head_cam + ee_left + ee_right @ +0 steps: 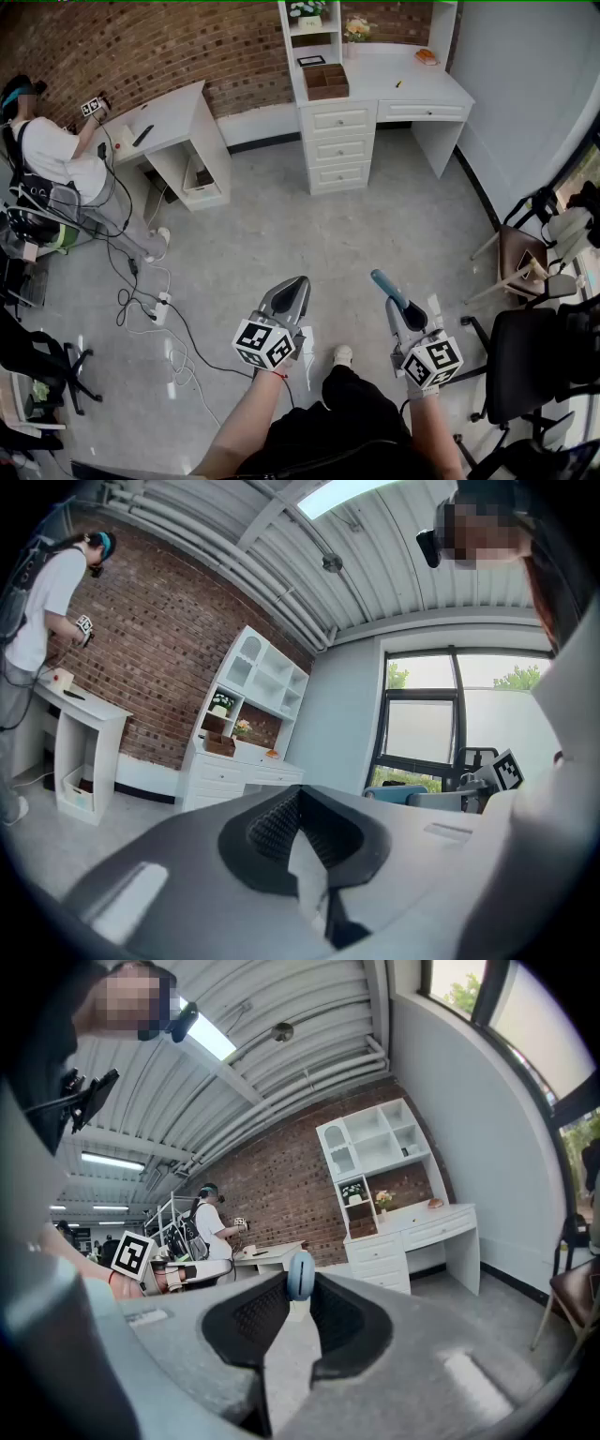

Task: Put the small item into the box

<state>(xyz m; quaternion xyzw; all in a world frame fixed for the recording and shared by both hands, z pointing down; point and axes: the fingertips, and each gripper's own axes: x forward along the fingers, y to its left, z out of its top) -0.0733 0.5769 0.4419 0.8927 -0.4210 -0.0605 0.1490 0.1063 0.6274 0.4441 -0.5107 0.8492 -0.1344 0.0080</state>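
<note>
A: Head view?
B: Right gripper (405, 307) clamped on the small blue item (384, 284). The box (326, 82) sits on the white desk (375, 70), well apart.
A: Left gripper view?
B: Left gripper (300, 794) has its jaws together, holding nothing.
A: Right gripper view?
B: The item is pinched at the tips. I'd say 1 step is done; carrying and dropping remain.

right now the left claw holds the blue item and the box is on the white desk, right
No, the right claw holds the blue item, as the right gripper view shows. The box is on the white desk.
</note>
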